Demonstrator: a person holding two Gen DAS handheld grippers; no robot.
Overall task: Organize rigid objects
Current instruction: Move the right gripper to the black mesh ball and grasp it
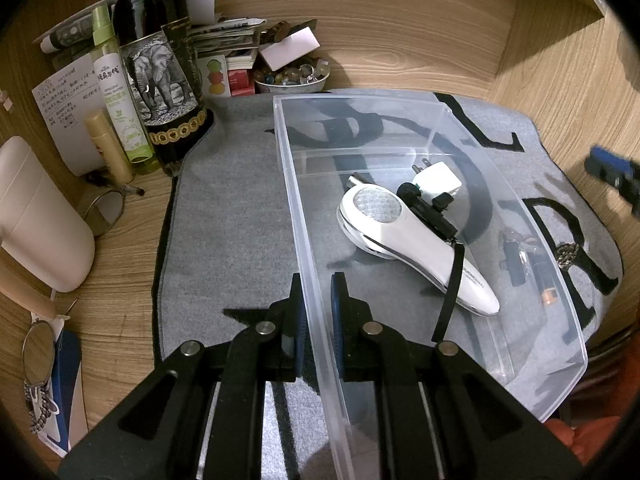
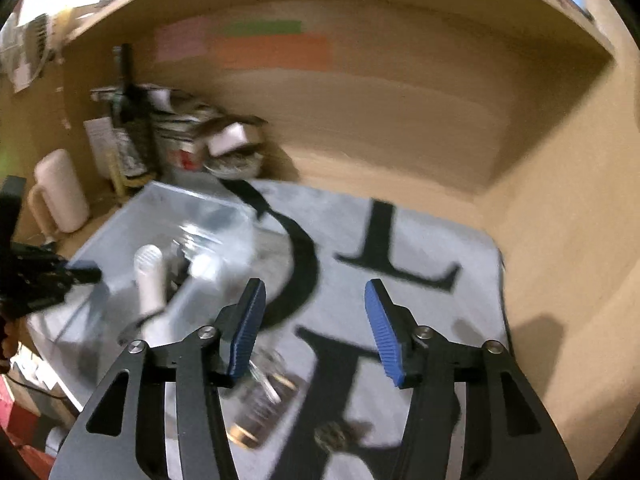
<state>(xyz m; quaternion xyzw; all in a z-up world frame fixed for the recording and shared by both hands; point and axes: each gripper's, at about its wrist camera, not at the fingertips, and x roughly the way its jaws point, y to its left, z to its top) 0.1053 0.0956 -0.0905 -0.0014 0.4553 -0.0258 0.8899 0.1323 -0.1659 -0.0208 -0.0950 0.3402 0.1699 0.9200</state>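
A clear plastic box (image 1: pixel 316 240) lies on a grey mat with black letters (image 1: pixel 232 220). My left gripper (image 1: pixel 318 312) is shut on the box's near left wall. Inside the box lie a white handheld device with a black strap (image 1: pixel 416 248) and a white plug adapter (image 1: pixel 438 178). Small dark items and a battery (image 1: pixel 528 264) lie by the box's right wall. My right gripper (image 2: pixel 316 328) is open and empty above the mat (image 2: pixel 420 240), right of the blurred box (image 2: pixel 192 216). It shows at the left wrist view's right edge (image 1: pixel 612 176).
A dark elephant-label bottle (image 1: pixel 160 76), a green spray bottle (image 1: pixel 116 92), papers and a bowl of beads (image 1: pixel 292 76) crowd the back left corner. A white jug (image 1: pixel 36 220) and a small mirror (image 1: pixel 38 356) stand at left. Wooden walls enclose the desk.
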